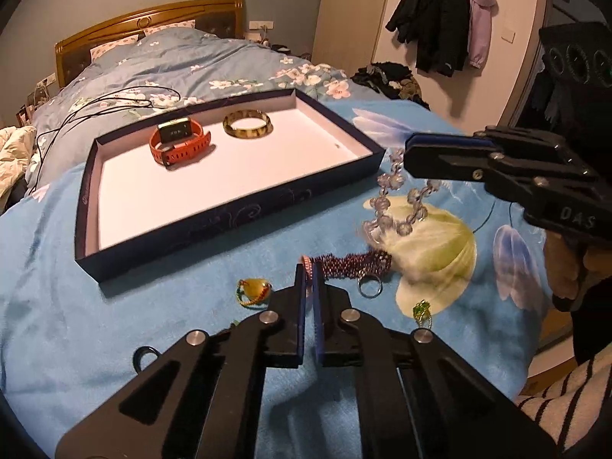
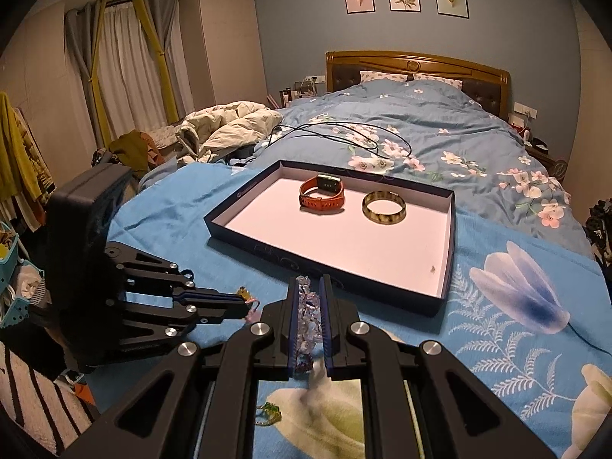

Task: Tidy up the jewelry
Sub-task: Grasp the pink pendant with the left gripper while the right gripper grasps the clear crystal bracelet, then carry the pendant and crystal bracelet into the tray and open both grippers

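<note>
A dark blue tray [image 1: 229,210] with a white floor lies on the bed and holds an orange smartwatch [image 1: 179,140] and a tortoiseshell bangle [image 1: 248,124]; it also shows in the right wrist view [image 2: 445,298]. My left gripper [image 1: 309,267] is shut on the end of a purple woven bracelet [image 1: 350,264]. My right gripper [image 2: 310,281] is shut on a clear crystal bead bracelet [image 2: 308,313], which hangs from it in the left wrist view [image 1: 397,206]. A yellow stone pendant [image 1: 255,290], a metal ring [image 1: 369,287] and a green charm [image 1: 422,310] lie on the blanket.
The light blue flowered blanket [image 1: 114,325] covers the near end of the bed. Black cables [image 2: 344,134] lie on the duvet behind the tray. A white quilt [image 2: 229,122] is piled at the left. Coats [image 1: 440,19] hang on the wall.
</note>
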Demonstrator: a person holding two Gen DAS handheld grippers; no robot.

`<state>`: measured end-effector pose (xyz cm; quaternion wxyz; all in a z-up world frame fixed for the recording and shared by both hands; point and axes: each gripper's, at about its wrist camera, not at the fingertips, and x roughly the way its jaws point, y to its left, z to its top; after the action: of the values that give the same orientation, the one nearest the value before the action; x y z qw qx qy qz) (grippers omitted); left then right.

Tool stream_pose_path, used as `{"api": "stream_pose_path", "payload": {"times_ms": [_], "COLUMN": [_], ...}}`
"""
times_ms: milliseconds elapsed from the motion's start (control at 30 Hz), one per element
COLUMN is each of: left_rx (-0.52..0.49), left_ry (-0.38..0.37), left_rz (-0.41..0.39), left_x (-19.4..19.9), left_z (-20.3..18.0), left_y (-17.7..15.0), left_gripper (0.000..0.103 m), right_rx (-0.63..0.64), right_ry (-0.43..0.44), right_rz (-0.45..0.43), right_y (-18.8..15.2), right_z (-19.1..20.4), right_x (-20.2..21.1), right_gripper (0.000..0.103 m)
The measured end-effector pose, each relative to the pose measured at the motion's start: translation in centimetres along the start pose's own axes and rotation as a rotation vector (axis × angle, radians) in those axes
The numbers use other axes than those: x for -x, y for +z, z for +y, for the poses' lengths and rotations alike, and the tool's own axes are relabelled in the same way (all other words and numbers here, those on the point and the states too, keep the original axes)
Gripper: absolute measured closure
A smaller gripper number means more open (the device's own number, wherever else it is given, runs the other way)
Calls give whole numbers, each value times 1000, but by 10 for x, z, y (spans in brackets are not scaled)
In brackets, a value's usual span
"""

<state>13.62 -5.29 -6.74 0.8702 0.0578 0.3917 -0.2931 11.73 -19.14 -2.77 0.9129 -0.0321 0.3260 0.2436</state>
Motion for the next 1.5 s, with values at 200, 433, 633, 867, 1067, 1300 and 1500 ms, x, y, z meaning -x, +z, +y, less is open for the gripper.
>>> {"api": "stream_pose_path", "payload": {"times_ms": [200,433,633,867,1067,1300,1500], "left_rx": [-2,-3,7,19,27,45,56], "left_ry": [14,58,99,132,152,177,184], "left_rz": [-45,-94,-113,-99,-82,-29,10], "left_x": [15,24,18,-1,-21,-49,-67], "left_z": [5,19,35,54,66,79,86], "left_y": [13,35,57,75,86,90,87], "left_gripper": [99,99,99,99,99,99,99], "right_rx": [4,14,-26,-55,-104,-179,-189], "right_ry": [-2,-18,-19,-36,-25,-34,-72], "right_rz": [-17,-52,-65,-63,-45,9,68], "right_y": [11,32,53,68,78,75,65], "right_z": [-4,-12,-26,-37,-47,-64,-73], "right_x": [-3,-11,-31,-61,-90,-120,-133], "right_gripper": [94,94,94,94,94,94,94]}}
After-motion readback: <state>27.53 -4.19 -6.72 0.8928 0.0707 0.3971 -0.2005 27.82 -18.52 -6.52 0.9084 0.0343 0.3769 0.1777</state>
